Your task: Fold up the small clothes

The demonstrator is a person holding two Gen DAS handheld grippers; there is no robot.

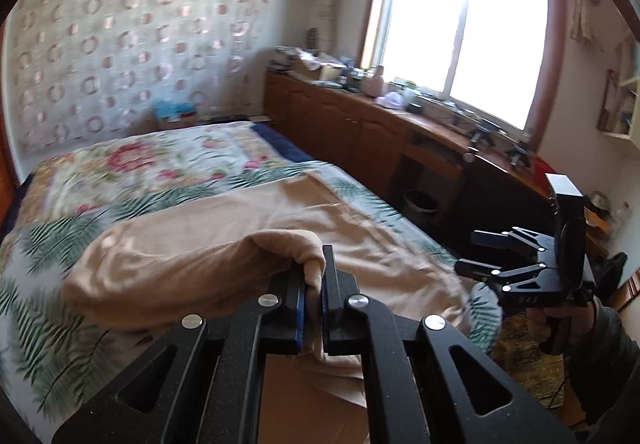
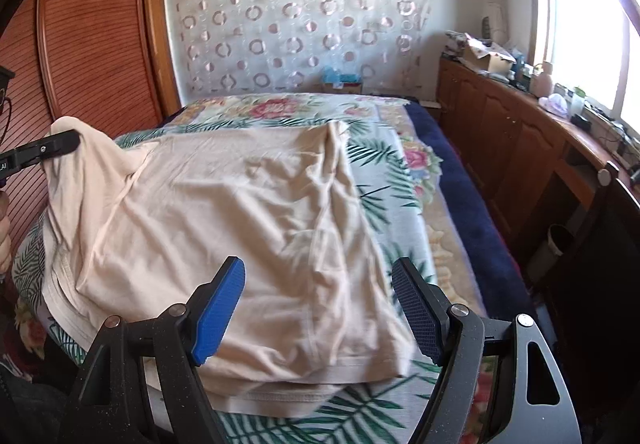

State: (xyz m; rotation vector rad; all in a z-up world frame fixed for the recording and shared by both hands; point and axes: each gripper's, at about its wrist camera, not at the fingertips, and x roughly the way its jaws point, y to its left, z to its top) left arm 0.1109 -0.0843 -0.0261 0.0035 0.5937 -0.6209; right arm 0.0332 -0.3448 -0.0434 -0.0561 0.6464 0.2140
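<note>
Beige shirt point(image 2: 248, 212) lies spread across the near part of the floral bedspread point(image 2: 384, 164), its hem toward the right wrist camera and one side edge raised off the bed. That raised edge is pinched in the left gripper point(image 1: 314, 284): the blue pads are pressed together on a bunched fold of cloth, and from the right wrist view the fabric hangs down from those fingers in a drape at the left side of the bed. The rest of the garment rests flat, with a long wrinkle running up its middle.

The right gripper point(image 2: 318, 308) hangs above the hem with its jaws spread wide and nothing between them; the pads point(image 2: 218, 310) do not touch the cloth.

The step in hand looks like the first lengthwise fold, one side being carried over toward the centre. The next move probably calls for bringing the lifted edge across and laying it down along the middle, with the free tongs ready to pin or smooth the cloth.

A wooden cabinet point(image 1: 360, 124) runs under the window, well apart from the bed.
</note>
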